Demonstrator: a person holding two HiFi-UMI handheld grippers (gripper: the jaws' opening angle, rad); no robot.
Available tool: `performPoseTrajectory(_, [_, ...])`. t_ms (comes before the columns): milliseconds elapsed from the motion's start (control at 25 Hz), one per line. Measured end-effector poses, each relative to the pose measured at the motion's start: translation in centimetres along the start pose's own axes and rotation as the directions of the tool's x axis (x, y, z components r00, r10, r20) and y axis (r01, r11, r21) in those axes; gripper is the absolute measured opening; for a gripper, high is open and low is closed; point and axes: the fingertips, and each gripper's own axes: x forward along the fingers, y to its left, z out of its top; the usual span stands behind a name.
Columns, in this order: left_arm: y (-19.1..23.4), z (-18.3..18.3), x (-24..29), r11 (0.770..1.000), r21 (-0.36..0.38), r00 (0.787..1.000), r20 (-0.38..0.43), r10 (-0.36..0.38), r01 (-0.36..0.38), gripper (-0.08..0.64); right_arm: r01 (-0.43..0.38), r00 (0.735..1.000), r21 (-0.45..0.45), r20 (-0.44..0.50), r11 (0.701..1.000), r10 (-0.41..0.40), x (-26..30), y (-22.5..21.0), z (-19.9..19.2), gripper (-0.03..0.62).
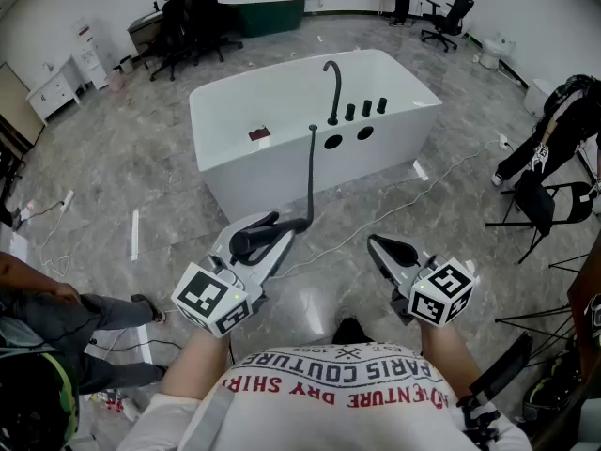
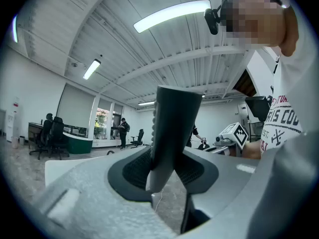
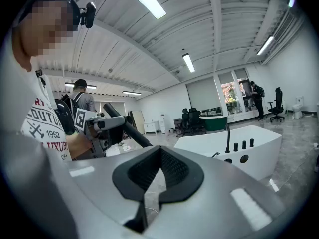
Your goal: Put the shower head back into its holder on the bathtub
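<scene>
A white bathtub stands on the floor ahead, with a black curved faucet, three black knobs and two dark round openings below them at its near end. A black hose runs from the tub's rim down to the black shower head. My left gripper is shut on that shower head; its dark handle stands up between the pads. My right gripper is shut and holds nothing, and it points toward the tub. Both are well short of the tub.
A seated person is at the left edge. Black office chairs stand behind the tub. A chair draped with dark clothing is at the right. White cables trail over the grey floor near the tub.
</scene>
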Motion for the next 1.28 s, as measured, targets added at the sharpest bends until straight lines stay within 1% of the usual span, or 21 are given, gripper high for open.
performPoseTrajectory(160, [0.5,0.1,-0.4,1.0,-0.008,1.0,0.012,-0.006,0.006,0.137,-0.009,1.0,0.011,0.006,1.0,0.009,0.4,0.5,-0.1,0.002])
performPoseTrajectory(280, [0.6,0.1,-0.5,1.0,-0.013,1.0,0.001,-0.011,0.011,0.137,-0.005,1.0,0.028,0.011,1.0,0.004,0.3,0.7,-0.2,0.003])
performPoseTrajectory(440, [0.7,-0.1,-0.3,1.0,-0.023,1.0,0.001,-0.012,0.012,0.138,-0.045,0.998,0.048,0.042,0.998,0.043,-0.1,1.1,0.1,0.003])
performPoseTrajectory(640, [0.8,-1.0,-0.4,0.999,-0.044,1.0,-0.001,-0.013,0.013,0.137,-0.032,0.999,0.062,-0.002,0.998,0.033,-0.3,0.8,-1.6,0.003])
performPoseTrajectory(760, [1.4,-1.2,-0.9,0.998,-0.06,1.0,0.004,-0.007,0.007,0.137,-0.026,1.0,0.074,-0.011,0.997,0.026,-0.2,1.1,-1.9,0.003])
performPoseTrajectory(920, [2.2,-0.2,-1.3,0.997,-0.07,0.999,0.034,0.01,-0.008,0.137,-0.023,1.0,0.07,-0.017,0.997,0.025,-0.2,1.2,-1.8,0.003])
performPoseTrajectory(1040, [3.1,-0.2,-1.3,0.997,-0.075,0.999,0.037,0.036,-0.033,0.137,-0.036,0.999,0.072,-0.016,0.997,0.038,0.0,1.0,-2.2,0.003])
performPoseTrajectory(1160, [4.2,0.2,-0.5,0.995,-0.087,0.997,0.04,0.06,-0.056,0.137,-0.06,0.998,0.087,-0.014,0.994,0.062,0.3,0.3,-2.4,0.003])
performPoseTrajectory(1280, [5.9,0.6,0.7,0.993,-0.101,0.997,0.041,0.073,-0.068,0.137,-0.076,0.997,0.101,-0.022,0.992,0.079,1.9,-0.9,-2.4,0.003])
